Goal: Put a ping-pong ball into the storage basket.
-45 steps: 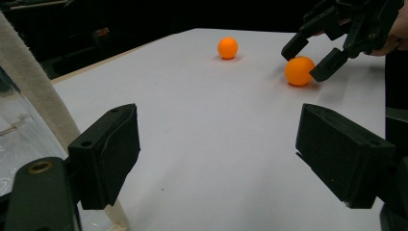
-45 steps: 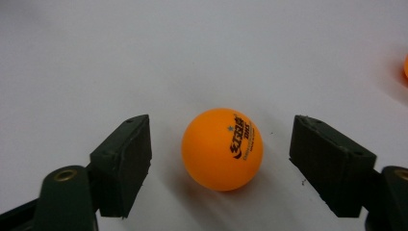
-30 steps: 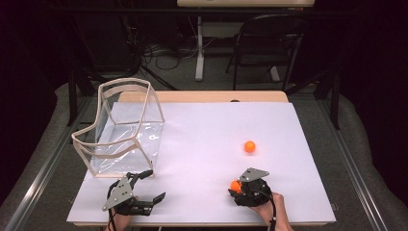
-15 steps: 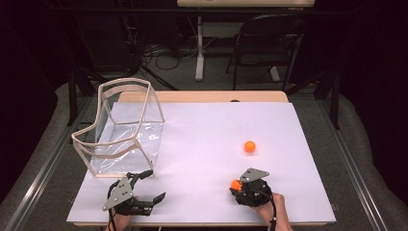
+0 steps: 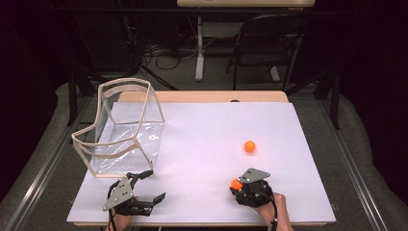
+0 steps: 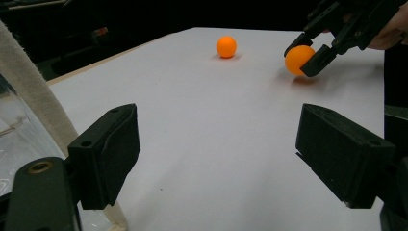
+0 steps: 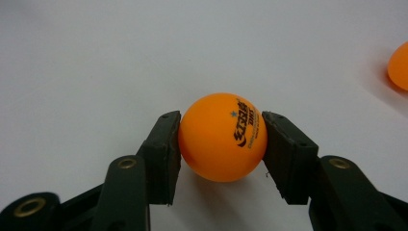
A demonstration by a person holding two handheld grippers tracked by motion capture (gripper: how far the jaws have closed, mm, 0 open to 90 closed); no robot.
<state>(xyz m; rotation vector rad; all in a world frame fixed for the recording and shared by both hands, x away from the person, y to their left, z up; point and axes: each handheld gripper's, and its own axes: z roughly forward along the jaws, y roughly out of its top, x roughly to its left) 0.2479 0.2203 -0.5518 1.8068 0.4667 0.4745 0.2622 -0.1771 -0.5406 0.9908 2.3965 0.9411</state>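
My right gripper (image 5: 236,186) rests low on the white table near the front right, shut on an orange ping-pong ball (image 5: 235,183). In the right gripper view both pads press the printed ball (image 7: 221,137) from either side, just over the surface. A second orange ball (image 5: 249,147) lies loose farther back; it is also at the edge of the right gripper view (image 7: 399,65). My left gripper (image 5: 156,184) sits at the front left, open, with nothing between its jaws (image 6: 226,154). From there I see the held ball (image 6: 297,59) and the loose ball (image 6: 226,46).
A clear plastic bin with a tan rim (image 5: 122,130) lies tipped at the table's left, just behind the left gripper. The white sheet (image 5: 207,130) covers a wooden table. A chair (image 5: 269,43) and cables are on the floor beyond the far edge.
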